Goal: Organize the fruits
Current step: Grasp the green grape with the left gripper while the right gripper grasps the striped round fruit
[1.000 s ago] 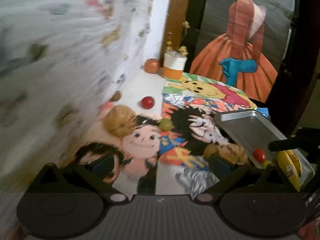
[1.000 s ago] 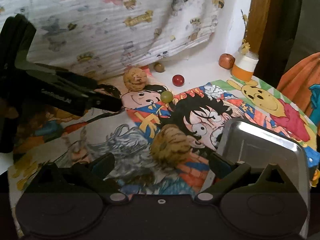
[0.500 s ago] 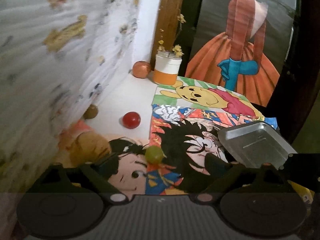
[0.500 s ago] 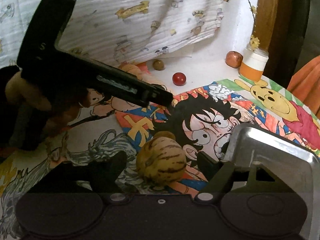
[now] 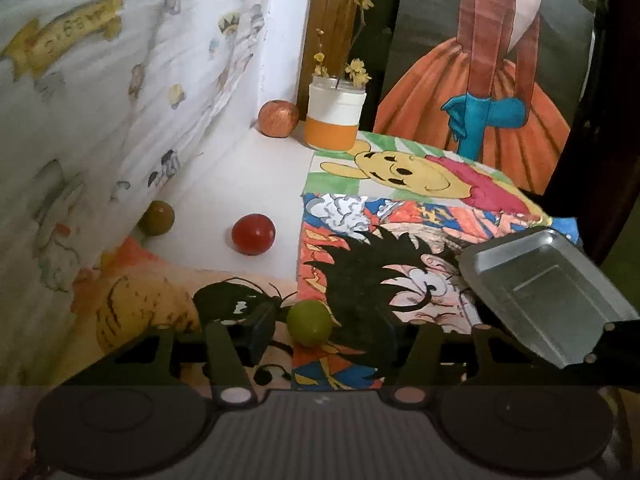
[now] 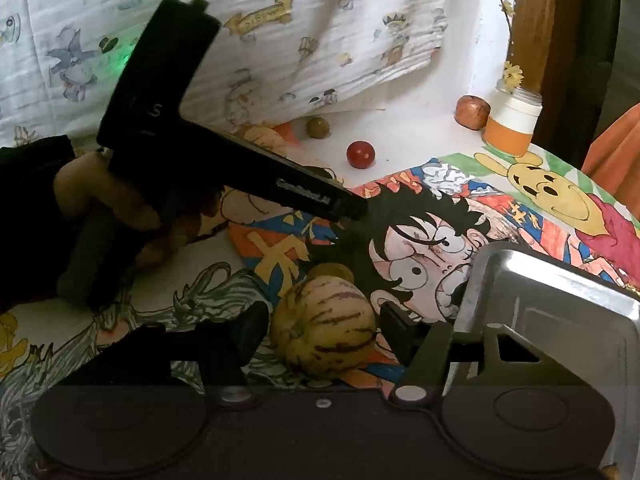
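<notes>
In the left wrist view my left gripper is open, its fingers on either side of a small green fruit on the cartoon mat. A yellow striped melon lies just left of it. In the right wrist view my right gripper is open around another yellow striped melon, not pressing it. The metal tray lies just right of it; it also shows in the left wrist view. The left gripper reaches in from the left.
A red fruit, a brown-green fruit and an orange-red apple lie on the white surface near the printed cloth. A white and orange jar with dried flowers stands at the back. A painting leans behind.
My left gripper has moved forward until the green fruit sits between its fingers. My right gripper has moved forward around the striped melon beside the tray.
</notes>
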`<state>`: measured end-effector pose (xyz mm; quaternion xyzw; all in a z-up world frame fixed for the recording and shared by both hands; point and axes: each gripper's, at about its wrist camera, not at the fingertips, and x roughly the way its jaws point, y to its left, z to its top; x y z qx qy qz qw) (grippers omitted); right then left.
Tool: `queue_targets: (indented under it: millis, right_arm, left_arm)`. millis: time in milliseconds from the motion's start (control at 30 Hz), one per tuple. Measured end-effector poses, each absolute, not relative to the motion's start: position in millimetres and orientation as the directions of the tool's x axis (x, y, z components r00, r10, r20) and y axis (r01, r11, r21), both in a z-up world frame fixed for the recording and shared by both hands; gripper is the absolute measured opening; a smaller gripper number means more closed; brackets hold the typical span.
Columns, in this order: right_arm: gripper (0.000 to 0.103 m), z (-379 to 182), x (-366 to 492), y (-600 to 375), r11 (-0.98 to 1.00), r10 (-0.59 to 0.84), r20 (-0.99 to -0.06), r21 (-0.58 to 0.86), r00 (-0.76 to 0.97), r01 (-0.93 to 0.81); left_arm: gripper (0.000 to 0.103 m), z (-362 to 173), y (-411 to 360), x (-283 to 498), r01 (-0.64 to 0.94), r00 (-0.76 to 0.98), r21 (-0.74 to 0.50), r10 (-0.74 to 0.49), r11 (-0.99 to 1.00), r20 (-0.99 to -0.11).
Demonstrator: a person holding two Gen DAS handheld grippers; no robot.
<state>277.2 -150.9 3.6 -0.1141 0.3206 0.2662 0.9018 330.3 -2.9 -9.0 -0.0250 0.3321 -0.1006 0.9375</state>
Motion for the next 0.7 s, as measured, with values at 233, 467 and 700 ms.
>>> queue_targets:
  millis: [233, 467, 700]
  right_arm:
    - [0.056, 2.5, 278.0, -151.9, 0.837, 0.408, -0.643, -0.022, 0.649, -0.547]
    - [0.056, 2.6, 275.8, -154.8, 0.841, 0.415, -0.637, -0.004, 0.65, -0.541]
    - [0.056, 6.2, 262.4, -167.5, 0.848, 0.437, -0.618, 0.042, 0.653, -0.528]
  left_arm:
    - [0.032, -11.3, -9.1, 332.6, 0.163, 0.761, -0.056, -0.162, 0.985, -0.628]
    - [0.026, -10.5, -3.1, 330.4, 0.155, 0.757, -0.085, -0.174, 0.984, -0.63]
    - [0.026, -5.1, -8.9, 316.8, 0.174, 0.742, -0.09, -0.191, 0.981, -0.643]
